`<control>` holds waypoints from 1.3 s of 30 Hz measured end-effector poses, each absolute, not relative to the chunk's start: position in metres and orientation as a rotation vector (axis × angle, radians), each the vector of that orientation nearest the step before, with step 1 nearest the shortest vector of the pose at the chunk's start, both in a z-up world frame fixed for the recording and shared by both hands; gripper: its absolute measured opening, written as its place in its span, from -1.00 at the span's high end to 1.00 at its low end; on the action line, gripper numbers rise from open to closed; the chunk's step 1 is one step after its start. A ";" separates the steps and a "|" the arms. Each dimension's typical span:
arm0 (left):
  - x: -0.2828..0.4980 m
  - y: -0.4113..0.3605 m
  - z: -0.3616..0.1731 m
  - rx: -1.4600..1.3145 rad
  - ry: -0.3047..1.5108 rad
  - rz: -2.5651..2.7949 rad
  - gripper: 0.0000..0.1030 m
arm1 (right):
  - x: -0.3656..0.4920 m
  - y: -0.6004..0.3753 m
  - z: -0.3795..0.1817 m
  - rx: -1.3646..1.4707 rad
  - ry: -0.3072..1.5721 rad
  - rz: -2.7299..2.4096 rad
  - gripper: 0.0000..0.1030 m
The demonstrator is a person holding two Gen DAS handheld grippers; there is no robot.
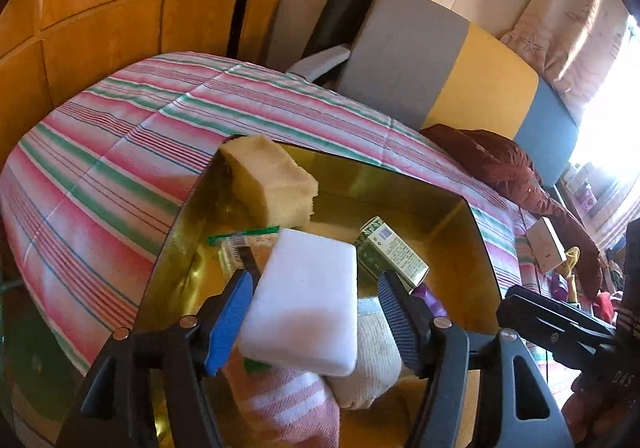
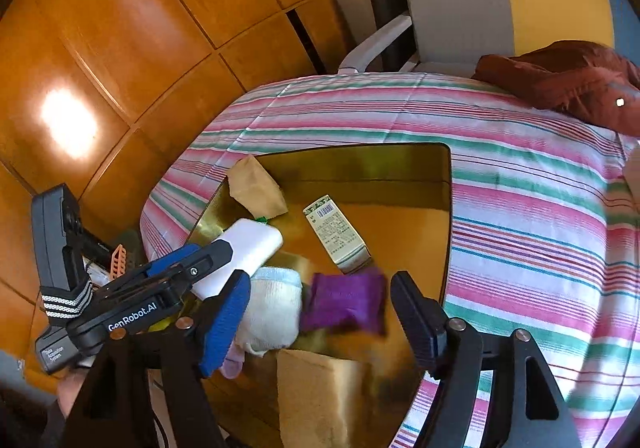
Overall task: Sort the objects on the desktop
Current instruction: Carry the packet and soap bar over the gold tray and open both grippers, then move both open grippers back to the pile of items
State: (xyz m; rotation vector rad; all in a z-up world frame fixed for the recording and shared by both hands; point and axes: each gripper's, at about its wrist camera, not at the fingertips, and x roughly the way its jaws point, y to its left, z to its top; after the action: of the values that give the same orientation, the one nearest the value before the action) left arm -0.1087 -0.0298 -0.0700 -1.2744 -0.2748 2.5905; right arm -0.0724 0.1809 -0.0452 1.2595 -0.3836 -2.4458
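Gold tray [image 1: 460,215] sits on the striped pink-green-white cloth [image 1: 120,151] covering the surface; we see it from both wrist views.

Left tongs [image 1: 316,296]: jaws spread, white foam block [image 1: 304,300] between them. Blue left pad looks to touch the block's edge, right pad stands clear with a visible gap, so we read it as no grip. Block is tilted above the tray contents. In the right wrist view the same block [image 2: 244,252] pokes out past the left tongs' tip, over the tray's left side.

Right tongs [image 2: 320,308]: jaws wide apart, nothing pressed. Purple packet [image 2: 344,302] is between them, blurred, clear of both pads; we cannot tell if it rests on the tray floor or hangs in the air.

Inside the tray:
- yellow sponge [image 1: 272,183] at the far left corner, leaning on the wall
- green-and-white small box [image 1: 390,252] lying flat near the middle
- green-edged sachet [image 1: 244,240] under the foam block's far end
- white rolled sock [image 2: 272,308] just beside the purple packet, touching or nearly
- pink striped cloth roll [image 1: 288,408] at the near edge, under the left tongs

Off the tray: dark red garment [image 2: 560,83] on the far right of the cloth, grey-yellow-blue chair [image 1: 440,71] behind, wood panelling [image 2: 120,27] on the left.
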 end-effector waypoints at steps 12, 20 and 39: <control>-0.074 -0.015 -0.044 -1.128 -0.290 2.588 -0.29 | -0.044 0.215 -0.041 1.239 -0.433 -2.527 -0.46; -0.062 0.023 -0.030 -1.108 -0.222 2.473 -0.28 | -0.018 0.276 -0.041 1.253 -0.503 -2.631 -0.46; -0.022 0.155 -0.026 -1.091 0.079 2.204 -0.28 | 0.053 0.491 -0.047 1.411 -0.805 -2.976 -0.47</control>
State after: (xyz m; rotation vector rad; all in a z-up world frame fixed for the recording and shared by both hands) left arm -0.0218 0.1547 -0.0257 -1.0911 0.0789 2.2037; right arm 0.0529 0.4910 -0.0471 1.4105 -0.8055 -2.9762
